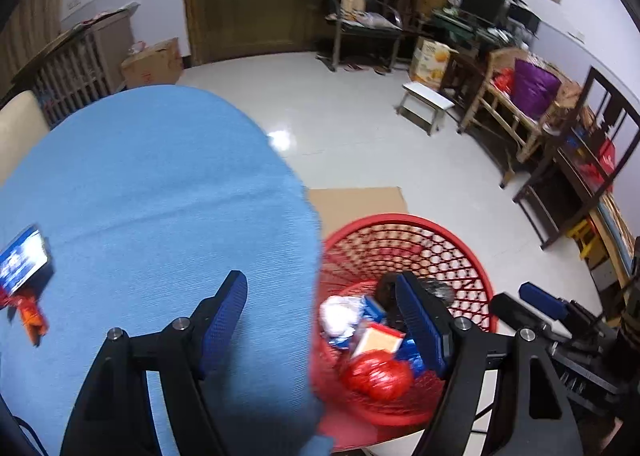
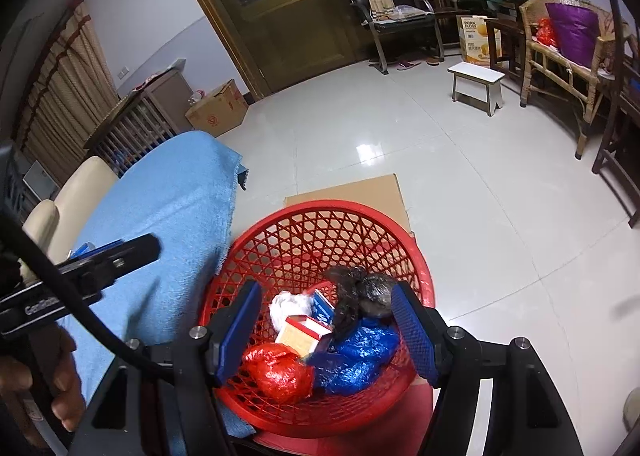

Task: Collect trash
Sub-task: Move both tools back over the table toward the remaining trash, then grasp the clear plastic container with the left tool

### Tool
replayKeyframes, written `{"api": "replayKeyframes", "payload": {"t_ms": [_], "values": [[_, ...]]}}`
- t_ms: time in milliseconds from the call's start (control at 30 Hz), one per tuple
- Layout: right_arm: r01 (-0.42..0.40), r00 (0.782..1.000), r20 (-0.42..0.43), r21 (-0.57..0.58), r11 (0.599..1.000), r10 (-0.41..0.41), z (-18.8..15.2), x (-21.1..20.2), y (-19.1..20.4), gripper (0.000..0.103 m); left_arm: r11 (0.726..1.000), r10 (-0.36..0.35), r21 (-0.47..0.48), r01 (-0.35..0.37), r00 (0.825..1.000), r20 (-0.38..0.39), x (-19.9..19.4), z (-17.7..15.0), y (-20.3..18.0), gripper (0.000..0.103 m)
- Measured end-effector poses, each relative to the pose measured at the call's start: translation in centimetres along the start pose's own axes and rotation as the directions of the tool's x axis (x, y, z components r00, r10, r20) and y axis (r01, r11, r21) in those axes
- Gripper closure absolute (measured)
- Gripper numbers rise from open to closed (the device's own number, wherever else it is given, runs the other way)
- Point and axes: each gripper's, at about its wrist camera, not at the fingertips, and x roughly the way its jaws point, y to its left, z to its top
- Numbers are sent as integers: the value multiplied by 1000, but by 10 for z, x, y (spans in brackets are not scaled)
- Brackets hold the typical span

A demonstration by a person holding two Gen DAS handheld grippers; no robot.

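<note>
A red mesh basket (image 1: 400, 221) (image 2: 320, 211) stands on the floor beside the table with the blue cloth (image 1: 140, 195). Inside it lie a red plastic bag (image 2: 280, 372), a blue bag (image 2: 360, 356), a black bag (image 2: 360, 288), a white wad (image 2: 288, 306) and a small box (image 2: 304, 336). My right gripper (image 2: 326, 332) hangs open over the basket, empty. My left gripper (image 1: 324, 320) is open too, straddling the table edge and the basket rim, with nothing between its fingers. An orange-red wrapper (image 1: 30, 312) and a blue packet (image 1: 24, 260) lie on the cloth at far left.
Flat cardboard (image 1: 356, 203) lies on the tiled floor behind the basket. A white stool (image 1: 426, 103), wooden chairs and cluttered furniture line the right wall. A cream chair (image 2: 76, 191) stands at the table's far side. A hand (image 2: 60, 388) grips the left tool.
</note>
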Motion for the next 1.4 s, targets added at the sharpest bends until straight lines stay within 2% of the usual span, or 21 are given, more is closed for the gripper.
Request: {"api": "replayKeyframes", "payload": {"t_ms": [133, 267, 467, 600, 767, 867, 1033, 1133, 1233, 1367, 1400], "values": [[-20, 1000, -6, -26, 999, 20, 0, 4, 17, 32, 996, 41, -79, -39, 999, 26, -19, -16, 40, 26], [-56, 998, -27, -75, 996, 54, -6, 11, 45, 32, 981, 91, -174, -85, 995, 28, -37, -41, 83, 26], [-107, 993, -74, -170, 980, 95, -18, 23, 99, 32, 931, 179, -328, -159, 983, 30, -67, -85, 150, 26], [-160, 985, -105, -249, 955, 137, -29, 26, 144, 32, 877, 227, -439, -195, 974, 21, -84, -116, 196, 26], [-223, 971, -155, -334, 916, 180, -47, 30, 195, 32, 790, 315, -552, -266, 949, -6, -102, -149, 252, 26], [-259, 963, -177, -381, 888, 205, -58, 29, 220, 32, 737, 380, -597, -318, 925, -24, -113, -159, 288, 26], [-287, 954, -206, -417, 862, 218, -72, 27, 245, 32, 637, 495, -652, -412, 867, -65, -123, -165, 347, 25], [-296, 951, -220, -428, 854, 219, -79, 28, 253, 32, 590, 525, -694, -412, 849, -58, -126, -164, 378, 25], [-304, 947, -232, -436, 847, 221, -81, 29, 258, 32, 563, 524, -720, -406, 849, -69, -122, -161, 399, 25], [-319, 942, -245, -434, 842, 231, -80, 33, 263, 32, 548, 539, -708, -445, 836, -108, -106, -150, 414, 25], [-324, 940, -249, -433, 841, 234, -81, 35, 264, 32, 533, 550, -707, -464, 826, -127, -101, -148, 417, 25]]}}
